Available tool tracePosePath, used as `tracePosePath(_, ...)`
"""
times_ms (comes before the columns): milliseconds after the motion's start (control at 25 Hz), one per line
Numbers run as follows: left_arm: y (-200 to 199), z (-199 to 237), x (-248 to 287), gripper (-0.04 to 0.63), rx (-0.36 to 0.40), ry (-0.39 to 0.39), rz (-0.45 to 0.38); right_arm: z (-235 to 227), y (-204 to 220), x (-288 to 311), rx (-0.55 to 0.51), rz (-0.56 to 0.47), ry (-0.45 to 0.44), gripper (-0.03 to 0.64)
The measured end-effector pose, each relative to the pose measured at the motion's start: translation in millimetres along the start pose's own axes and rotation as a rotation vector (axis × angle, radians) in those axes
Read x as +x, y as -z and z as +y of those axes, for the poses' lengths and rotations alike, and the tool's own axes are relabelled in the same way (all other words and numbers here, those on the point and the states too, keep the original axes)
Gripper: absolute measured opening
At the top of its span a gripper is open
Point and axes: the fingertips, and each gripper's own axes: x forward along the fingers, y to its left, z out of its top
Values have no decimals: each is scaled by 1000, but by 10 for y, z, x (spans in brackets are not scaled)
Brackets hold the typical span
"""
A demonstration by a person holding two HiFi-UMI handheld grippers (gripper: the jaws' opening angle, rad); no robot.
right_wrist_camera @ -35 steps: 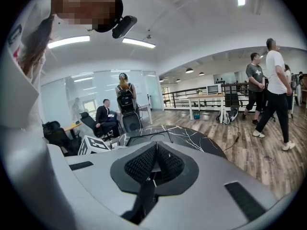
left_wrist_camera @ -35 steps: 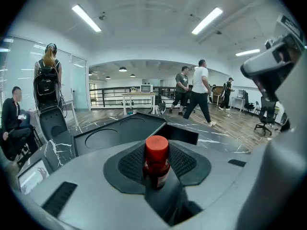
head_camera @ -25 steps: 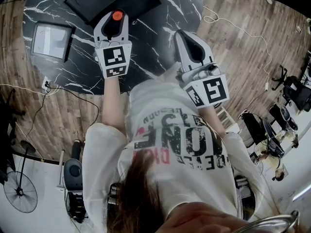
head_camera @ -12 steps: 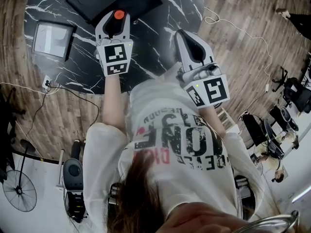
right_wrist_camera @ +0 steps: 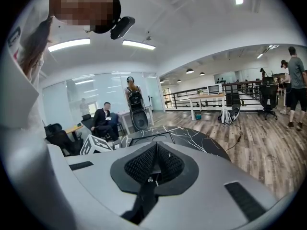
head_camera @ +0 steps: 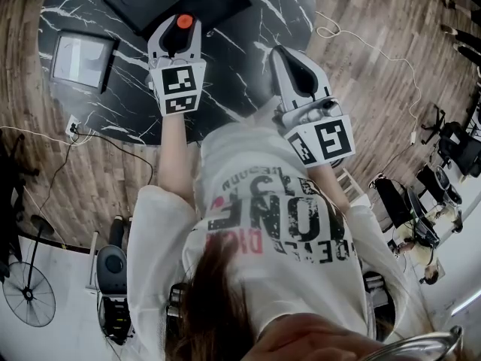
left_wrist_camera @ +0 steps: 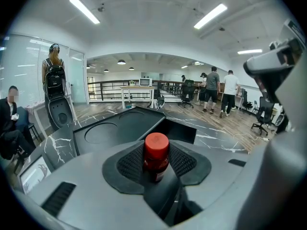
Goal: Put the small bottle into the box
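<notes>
Jaws of left gripper (left_wrist_camera: 156, 163) pinch small bottle (left_wrist_camera: 156, 150), upright, red cap on top, above black marble desk (left_wrist_camera: 213, 140), just short of black box (left_wrist_camera: 122, 128). Jaws of right gripper (right_wrist_camera: 154, 164) pressed together, nothing between, over desk edge

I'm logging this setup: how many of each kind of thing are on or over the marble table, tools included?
Tools: 2, the left tool and the right tool
Small bottle, red cap, gripped in the left tool: 1
Black box: 1
Small screen: 1
Total: 5
</notes>
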Motion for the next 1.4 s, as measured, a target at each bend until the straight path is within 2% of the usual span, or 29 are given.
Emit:
tracePosePath(480, -10, -10, -5, 144, -5, 5, -5, -5, -12, -22, -3, -4, -5, 2)
tracePosePath(600, -3, -23, -9, 192, -21, 15, -1, -4, -5, -30, -3, -3, -3, 2)
tracePosePath(800, -6, -24, -14, 213, -35, 16, -1, 0, -9, -38, -3, -5, -3, 2)
tracePosePath(1400, 0, -24, -14, 215, -48, 22, 2, 22, 3, -44, -6, -3, -1, 2)
